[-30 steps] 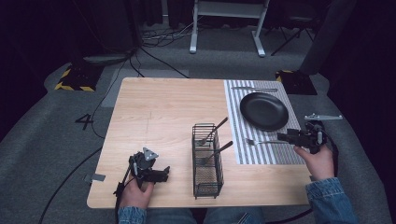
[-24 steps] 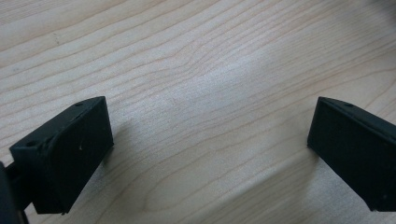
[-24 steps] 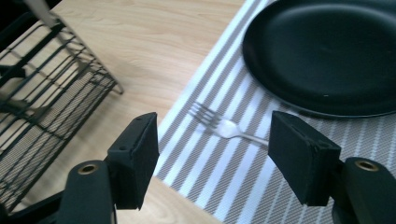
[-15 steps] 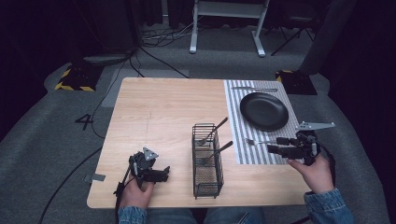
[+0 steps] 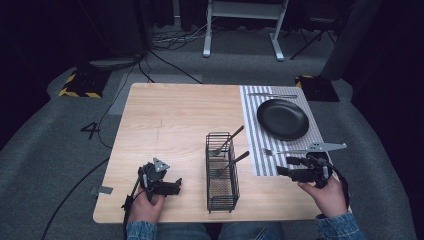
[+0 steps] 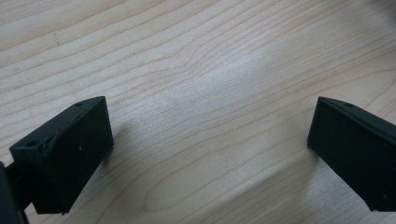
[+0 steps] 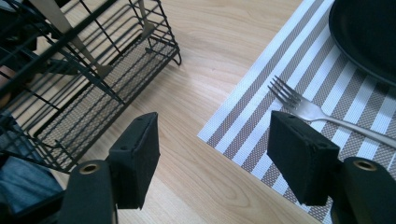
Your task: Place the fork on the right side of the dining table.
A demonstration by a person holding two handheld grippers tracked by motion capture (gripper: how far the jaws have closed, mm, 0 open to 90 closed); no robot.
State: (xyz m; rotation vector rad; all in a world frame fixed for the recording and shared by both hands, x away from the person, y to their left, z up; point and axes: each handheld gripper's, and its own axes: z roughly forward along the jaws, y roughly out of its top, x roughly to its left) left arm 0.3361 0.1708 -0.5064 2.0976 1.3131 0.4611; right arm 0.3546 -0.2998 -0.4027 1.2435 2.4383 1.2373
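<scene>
Fork (image 7: 303,108): one on placemat (image 7: 261,121); two in basket (image 5: 222,175).

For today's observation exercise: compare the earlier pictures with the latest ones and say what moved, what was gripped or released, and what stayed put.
The right gripper drew back from the plate toward the table's near edge, away from the fork on the striped mat, jaws open and empty. Nothing was gripped or released. The left gripper, the wire basket with its cutlery, the fork and the plate stayed put.

High view down over table (image 5: 170,125); gripper views close, sharing wire basket (image 5: 222,172) and fork (image 7: 308,111).
</scene>
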